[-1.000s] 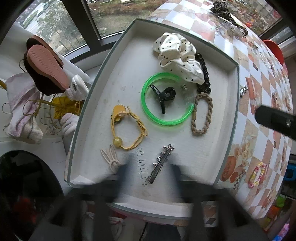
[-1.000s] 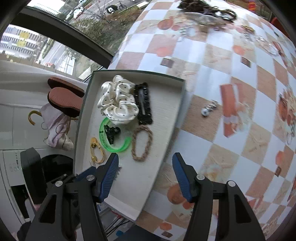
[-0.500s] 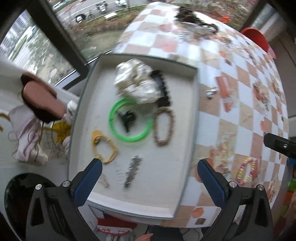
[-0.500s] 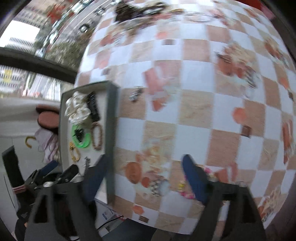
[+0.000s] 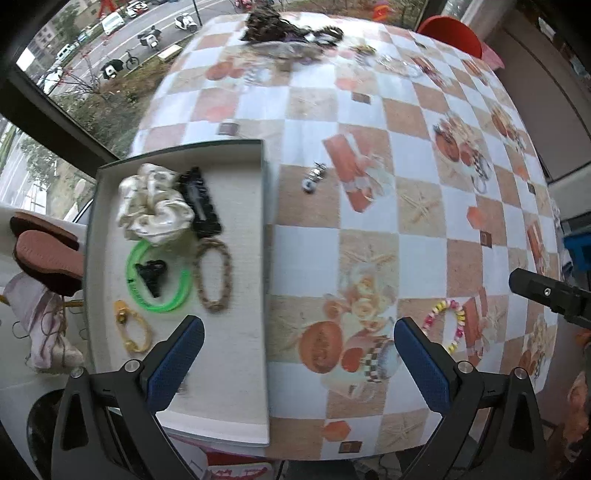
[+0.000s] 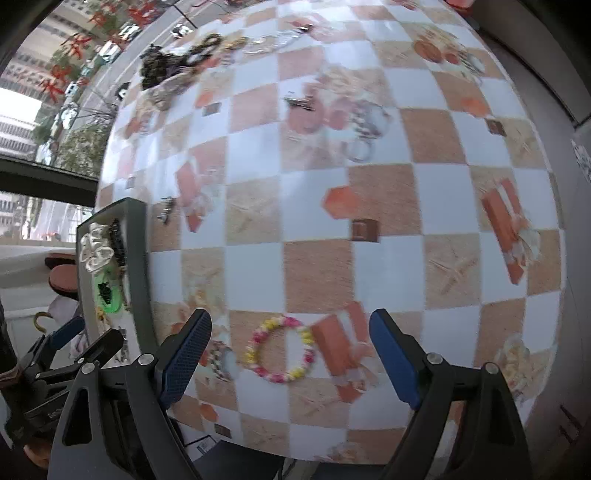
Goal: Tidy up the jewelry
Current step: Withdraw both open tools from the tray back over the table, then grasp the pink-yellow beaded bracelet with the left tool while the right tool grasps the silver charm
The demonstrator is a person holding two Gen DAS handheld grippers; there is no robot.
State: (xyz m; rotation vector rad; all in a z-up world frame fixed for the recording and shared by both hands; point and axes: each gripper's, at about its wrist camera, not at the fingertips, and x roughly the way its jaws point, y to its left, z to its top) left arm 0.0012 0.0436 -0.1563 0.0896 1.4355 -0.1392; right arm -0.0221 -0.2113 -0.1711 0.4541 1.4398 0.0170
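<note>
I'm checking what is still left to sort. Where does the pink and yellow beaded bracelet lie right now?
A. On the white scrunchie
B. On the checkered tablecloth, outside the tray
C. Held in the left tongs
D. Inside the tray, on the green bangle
B: the beaded bracelet lies flat on the checkered tablecloth, well clear of the tray, below the open right tongs.

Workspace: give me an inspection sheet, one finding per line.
Surface: checkered tablecloth, patterned.
Job's things: tray at the table's edge holds white scrunchie, green bangle, braided band; beaded bracelet lies on the cloth.
Clutter: loose jewelry pile at the far edge.
Grippers: left gripper and right gripper open, empty; right jaws have just been opening.
Cables: nothing seen.
Surroundings: window, street outside.
</note>
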